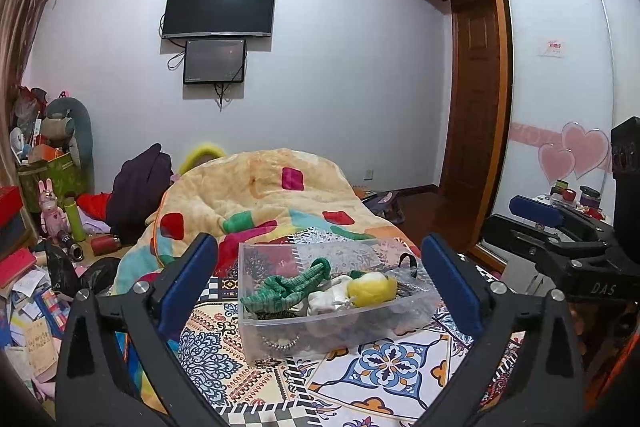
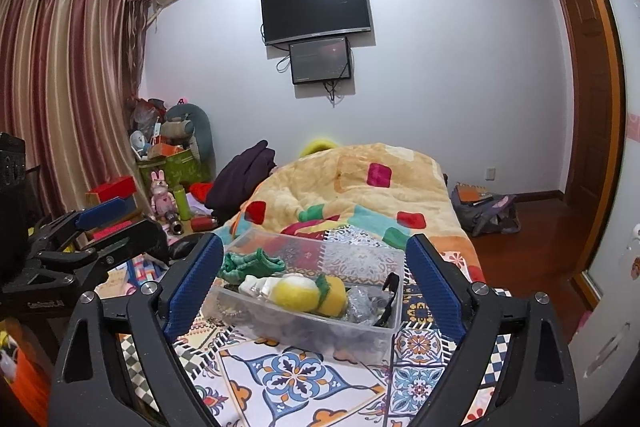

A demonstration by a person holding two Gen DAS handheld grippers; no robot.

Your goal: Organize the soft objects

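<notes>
From the left wrist view, the left gripper (image 1: 320, 279) is wide open and holds nothing; the clear plastic bin (image 1: 280, 337) stands on the patterned bedsheet (image 1: 400, 367) between its fingers, containing a green knitted piece (image 1: 292, 287) and a yellow plush toy (image 1: 370, 289). From the right wrist view, the right gripper (image 2: 316, 283) is also wide open and empty, with the same bin just ahead.

1 clear bin (image 1: 280, 331), 2 grippers, 2 wall screens, 1 yellow plush (image 1: 370, 289)

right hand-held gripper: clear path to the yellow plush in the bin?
Probably yes. The right hand-held gripper is open, the clear bin has no lid, and the yellow plush lies on top, uncovered.
</notes>
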